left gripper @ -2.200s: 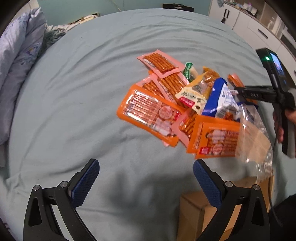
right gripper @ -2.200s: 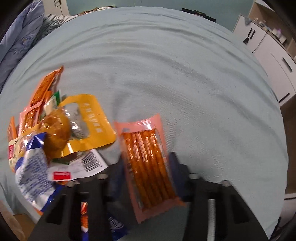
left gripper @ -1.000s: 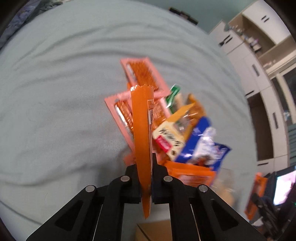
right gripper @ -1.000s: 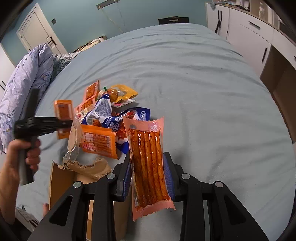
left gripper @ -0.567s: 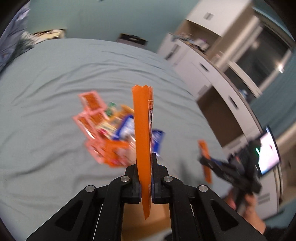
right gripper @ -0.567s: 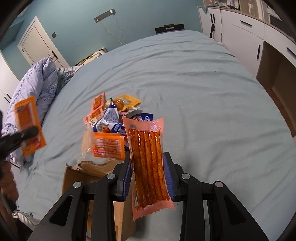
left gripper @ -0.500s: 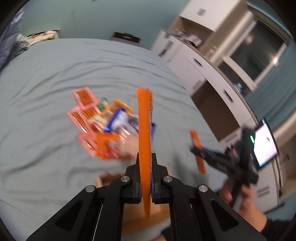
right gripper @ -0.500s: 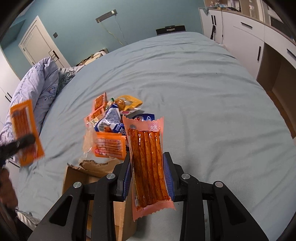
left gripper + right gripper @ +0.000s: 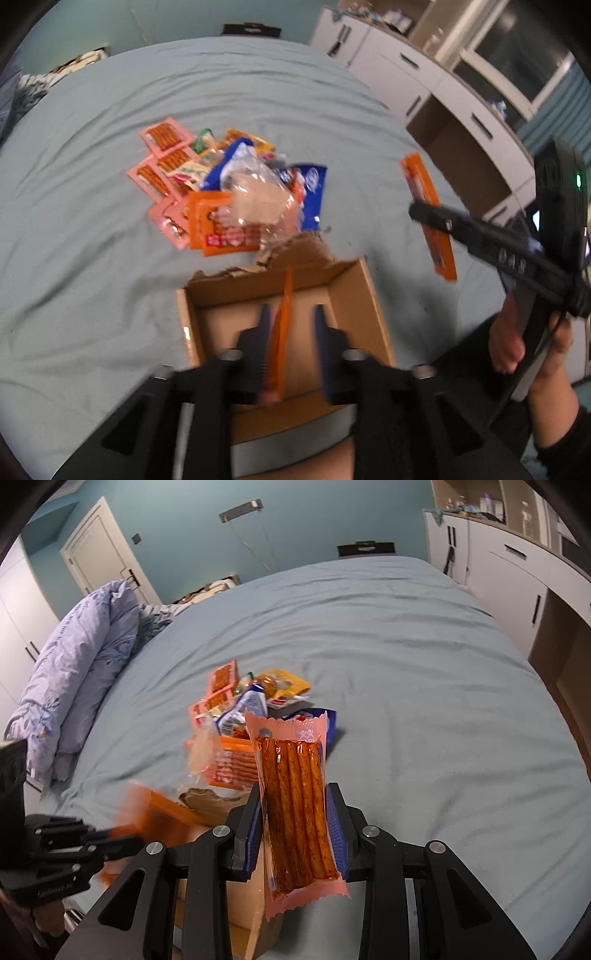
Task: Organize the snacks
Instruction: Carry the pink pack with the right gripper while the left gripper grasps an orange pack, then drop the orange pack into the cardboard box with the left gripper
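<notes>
A light blue bed (image 9: 92,258) fills the room, with a snack pile (image 9: 229,192) spread ahead of both grippers and an open cardboard box (image 9: 369,295) at its near edge. The left gripper (image 9: 290,328), clamped on the orange packet (image 9: 282,332) half a second ago while looking across the bed, now hangs over the box with its fingers parted and the packet blurred, loose between them. The right gripper (image 9: 295,834) stays clenched on the pink sausage-stick pack (image 9: 295,805), upright beside the box as before.
</notes>
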